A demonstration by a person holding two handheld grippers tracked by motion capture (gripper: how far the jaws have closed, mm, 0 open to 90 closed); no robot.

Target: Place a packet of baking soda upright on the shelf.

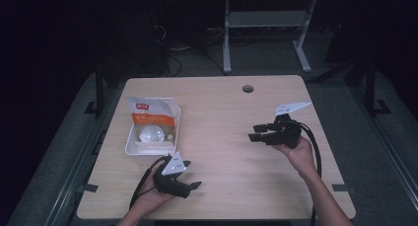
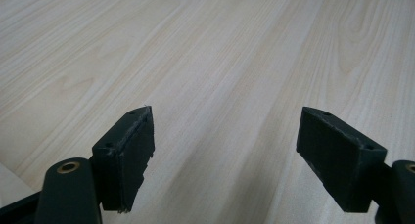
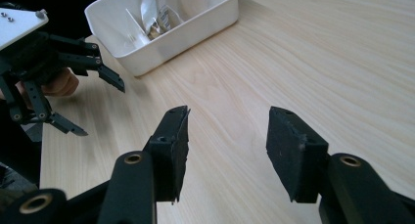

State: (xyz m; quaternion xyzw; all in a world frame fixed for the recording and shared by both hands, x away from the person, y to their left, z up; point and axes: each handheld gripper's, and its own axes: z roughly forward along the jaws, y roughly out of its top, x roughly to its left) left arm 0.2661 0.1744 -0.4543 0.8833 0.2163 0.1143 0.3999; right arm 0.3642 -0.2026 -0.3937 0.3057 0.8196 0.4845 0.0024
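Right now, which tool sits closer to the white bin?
Left. The left tool rests just in front of the white bin, near its front right corner. The right tool hovers well across the table on the bin's right side. Both tools are open and empty.

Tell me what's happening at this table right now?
A person sits at a light wooden table with a black two-jaw gripper in each hand. The left gripper is open over bare wood, holding nothing. The right gripper is also open and empty, and points across the table toward a white rectangular plastic bin near the left edge. The bin holds a white-and-orange packet and a round white bulb-like item. Neither gripper touches the bin or its contents.
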